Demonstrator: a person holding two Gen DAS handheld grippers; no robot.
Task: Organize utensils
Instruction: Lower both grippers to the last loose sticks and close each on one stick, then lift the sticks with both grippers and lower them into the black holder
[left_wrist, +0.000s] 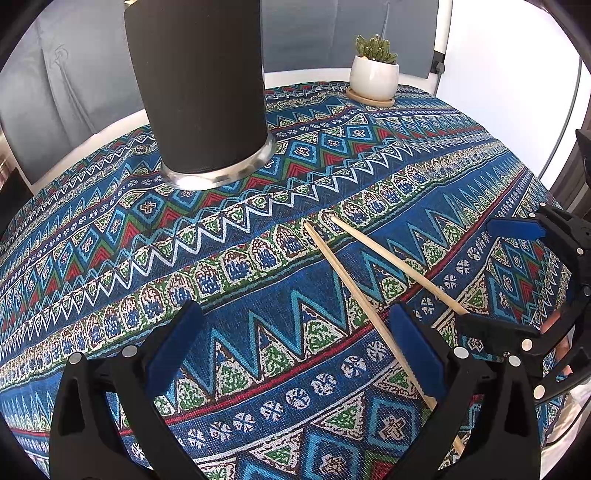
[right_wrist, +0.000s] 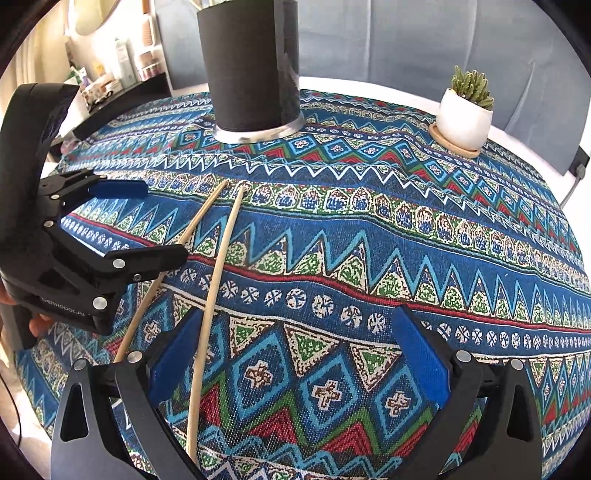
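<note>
A round table is covered by a woven tablecloth (left_wrist: 258, 280) in blue, teal, red, green and white geometric bands; it serves as the landmark here. Toward the cloth's far right edge stands a small green cactus (left_wrist: 375, 47) in a glossy white round ceramic pot (left_wrist: 373, 78), which sits on a pale wooden saucer (left_wrist: 370, 99) (the saucer's rim shows all around the pot's base). Beyond the cloth's far edge hangs a grey curtain-like backdrop (right_wrist: 388, 40). Past the cloth's far left edge, in the right wrist view, a dark shelf (right_wrist: 122, 98) carries an assortment of bottles and jars (right_wrist: 127, 68), too blurred to identify.
</note>
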